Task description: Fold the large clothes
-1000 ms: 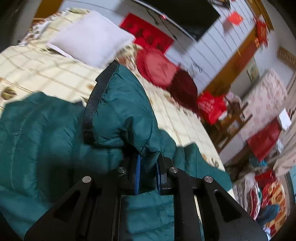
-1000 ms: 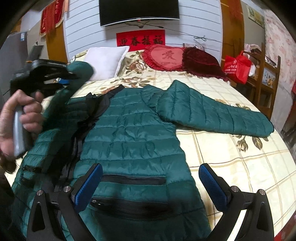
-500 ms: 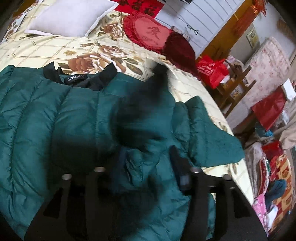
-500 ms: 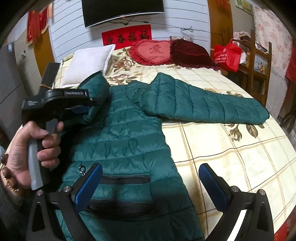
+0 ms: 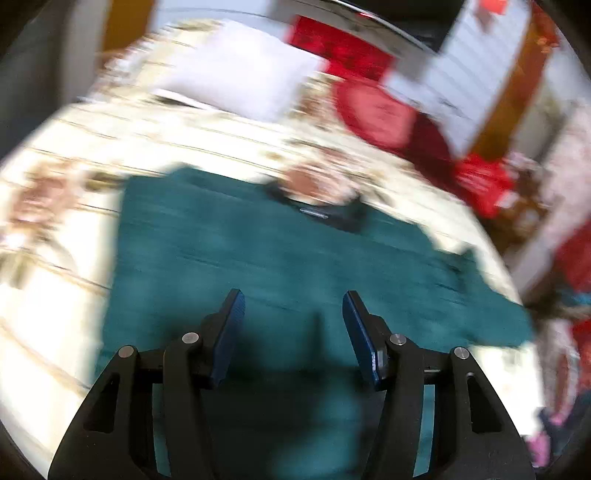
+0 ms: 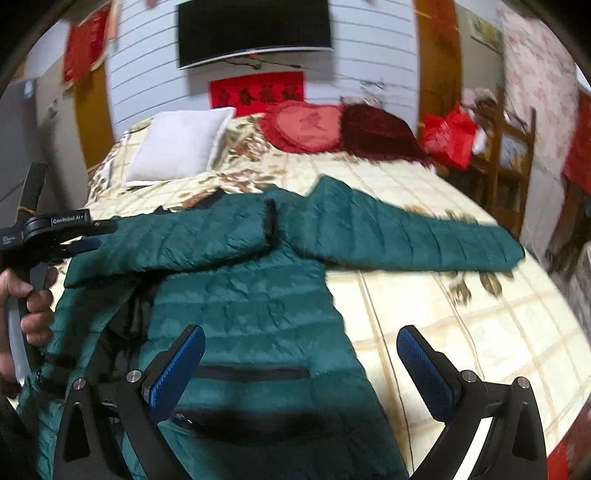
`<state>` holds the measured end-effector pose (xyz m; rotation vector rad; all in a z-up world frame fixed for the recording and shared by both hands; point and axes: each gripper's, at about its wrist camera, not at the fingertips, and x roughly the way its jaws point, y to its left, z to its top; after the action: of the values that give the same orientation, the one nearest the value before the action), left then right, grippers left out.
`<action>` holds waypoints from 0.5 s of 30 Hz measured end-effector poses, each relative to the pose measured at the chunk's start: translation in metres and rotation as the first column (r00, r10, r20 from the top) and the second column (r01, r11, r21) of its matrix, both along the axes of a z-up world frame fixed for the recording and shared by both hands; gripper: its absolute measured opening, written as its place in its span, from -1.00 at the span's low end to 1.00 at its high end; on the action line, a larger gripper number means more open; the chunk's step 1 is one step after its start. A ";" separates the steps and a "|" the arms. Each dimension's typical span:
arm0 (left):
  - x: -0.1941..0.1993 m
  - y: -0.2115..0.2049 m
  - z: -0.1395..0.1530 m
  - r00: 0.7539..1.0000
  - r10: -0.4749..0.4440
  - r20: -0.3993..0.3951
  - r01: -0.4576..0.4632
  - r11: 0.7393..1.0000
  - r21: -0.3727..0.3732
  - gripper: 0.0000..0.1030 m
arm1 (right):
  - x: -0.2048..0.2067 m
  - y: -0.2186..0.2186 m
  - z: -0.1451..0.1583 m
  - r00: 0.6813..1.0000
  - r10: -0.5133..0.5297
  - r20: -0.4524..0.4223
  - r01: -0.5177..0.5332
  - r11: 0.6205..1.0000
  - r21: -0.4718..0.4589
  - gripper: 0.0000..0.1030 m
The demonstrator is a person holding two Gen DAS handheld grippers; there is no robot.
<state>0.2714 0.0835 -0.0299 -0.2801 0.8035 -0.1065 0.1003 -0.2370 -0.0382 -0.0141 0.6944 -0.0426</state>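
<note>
1. Green quilted puffer jacket (image 6: 243, 310) lies flat on the bed (image 6: 461, 317), front down toward the camera, black pocket zips near the hem.
2. Left sleeve (image 6: 177, 243) is folded across the chest, its black cuff (image 6: 269, 221) landing about mid-jacket; right sleeve (image 6: 413, 236) stretched straight out to the right over the quilt.
3. Black collar and lining peek out at the top edge and along the left side opening.
4. Left tongs (image 5: 291, 325): pads spread, nothing between them, hanging above the green fabric; jaws opened within the last second, sleeve no longer pinched. Left-wrist view heavily motion-blurred.
5. In the right-wrist view the left tongs (image 6: 92, 236) sit at the far left just by the folded sleeve's shoulder end, gripped by a hand (image 6: 26, 306); contact with fabric cannot be told.
6. Right tongs (image 6: 299, 354): blue pads wide apart, empty, over the jacket's lower part and hem.
7. Bed surface: cream checked quilt with floral print.
8. At the headboard end, left to right: white pillow (image 6: 181, 144), red heart cushion (image 6: 306, 125), dark red cushion (image 6: 380, 133).
9. Wall behind: white panels, dark TV screen (image 6: 255, 29), red banner (image 6: 258, 92) under it.
10. Right of the bed: red bag (image 6: 450, 133), wooden chair (image 6: 509, 155).
</note>
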 end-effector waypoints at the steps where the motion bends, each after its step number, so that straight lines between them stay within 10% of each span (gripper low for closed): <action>1: 0.001 0.014 -0.001 0.999 0.047 0.008 -0.047 0.999 0.007 0.07 | 0.004 0.007 0.003 1.000 0.020 0.009 -0.020 1.000 -0.023 1.00; 10: 0.028 0.076 -0.032 0.980 0.192 -0.053 -0.192 0.981 0.003 0.07 | 0.132 0.065 0.025 0.993 0.115 0.035 -0.116 0.993 0.035 1.00; 15: 0.036 0.078 -0.041 0.977 0.200 -0.067 -0.200 0.980 0.011 0.07 | 0.187 0.090 -0.014 0.973 0.226 -0.051 -0.208 0.948 0.240 1.00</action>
<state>0.3073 0.1616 -0.0713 -0.3607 0.8387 0.0948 0.2875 -0.1472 -0.0520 0.1342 0.7694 0.2531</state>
